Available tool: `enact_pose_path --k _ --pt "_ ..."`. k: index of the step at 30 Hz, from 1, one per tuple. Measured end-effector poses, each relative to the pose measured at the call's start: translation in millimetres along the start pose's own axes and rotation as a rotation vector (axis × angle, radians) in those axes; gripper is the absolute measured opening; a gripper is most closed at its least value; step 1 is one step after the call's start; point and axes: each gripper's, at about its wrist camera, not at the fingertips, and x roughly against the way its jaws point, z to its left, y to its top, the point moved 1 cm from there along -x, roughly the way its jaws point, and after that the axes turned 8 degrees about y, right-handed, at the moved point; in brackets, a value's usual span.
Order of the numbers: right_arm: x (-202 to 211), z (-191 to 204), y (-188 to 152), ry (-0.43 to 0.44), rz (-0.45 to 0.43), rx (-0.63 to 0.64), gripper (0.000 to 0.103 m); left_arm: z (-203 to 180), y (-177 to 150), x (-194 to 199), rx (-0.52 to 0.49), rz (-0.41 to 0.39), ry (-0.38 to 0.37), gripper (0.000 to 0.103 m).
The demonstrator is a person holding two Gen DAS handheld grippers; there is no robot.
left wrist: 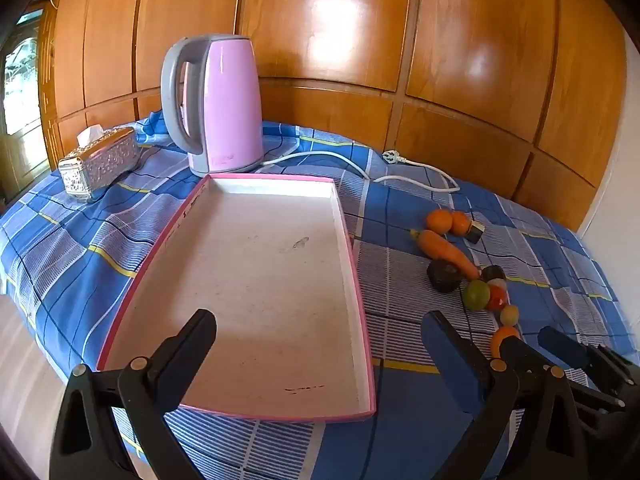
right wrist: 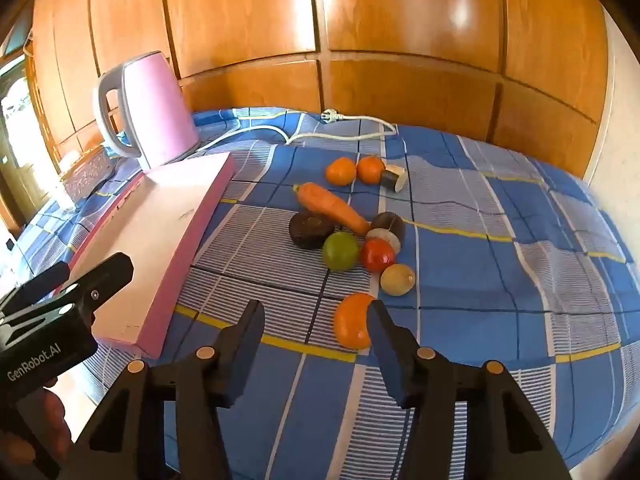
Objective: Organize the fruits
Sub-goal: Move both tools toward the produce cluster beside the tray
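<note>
A pink-rimmed white tray point(left wrist: 352, 256) lies empty on the blue checked cloth; it also shows in the right wrist view point(right wrist: 208, 196). Right of it lie loose fruits and vegetables: two oranges point(right wrist: 341, 171), a carrot point(right wrist: 332, 206), a dark round piece point(right wrist: 310, 230), a green lime point(right wrist: 341, 251), a red tomato point(right wrist: 377, 255), a yellowish fruit point(right wrist: 397, 279) and an orange segment point(right wrist: 352, 320). My right gripper point(right wrist: 316, 322) is open, low over the cloth, its right finger beside the orange segment. My left gripper point(left wrist: 320, 332) is open and empty over the tray's near end.
A pink kettle point(left wrist: 218, 104) stands behind the tray with its white cord point(left wrist: 360, 166) trailing right. A silver tissue box point(left wrist: 100, 164) sits at the far left. Wooden panels point(left wrist: 360, 40) back the table. Two dark cut eggplant pieces point(right wrist: 386, 226) lie among the fruits.
</note>
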Motion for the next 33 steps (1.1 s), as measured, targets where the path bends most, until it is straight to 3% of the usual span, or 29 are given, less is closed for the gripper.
enact_pose_path --k 6,10,24,29,30,33 --pt "-3 2 5 -0.029 -0.029 0.04 0.054 -1 0 0 -0.003 0.0 -0.006 0.103" --pt "2 0 1 -0.038 -0.003 0.019 0.054 -3 0 1 -0.006 -0.001 -0.018 0.103" --pt "1 -13 3 -0.041 -0.063 -0.031 0.054 -15 -2 4 -0.044 0.001 -0.088 0.102" --pt "1 -26 4 -0.071 -0.046 -0.052 0.054 -23 -3 2 -0.072 0.011 -0.104 0.102" --pt "1 -29 4 -0.075 -0.043 -0.055 0.054 -25 -3 2 -0.079 0.017 -0.111 0.101" --pt "0 -43 4 -0.083 -0.04 -0.086 0.054 -36 -3 -2 -0.124 0.034 -0.148 0.082"
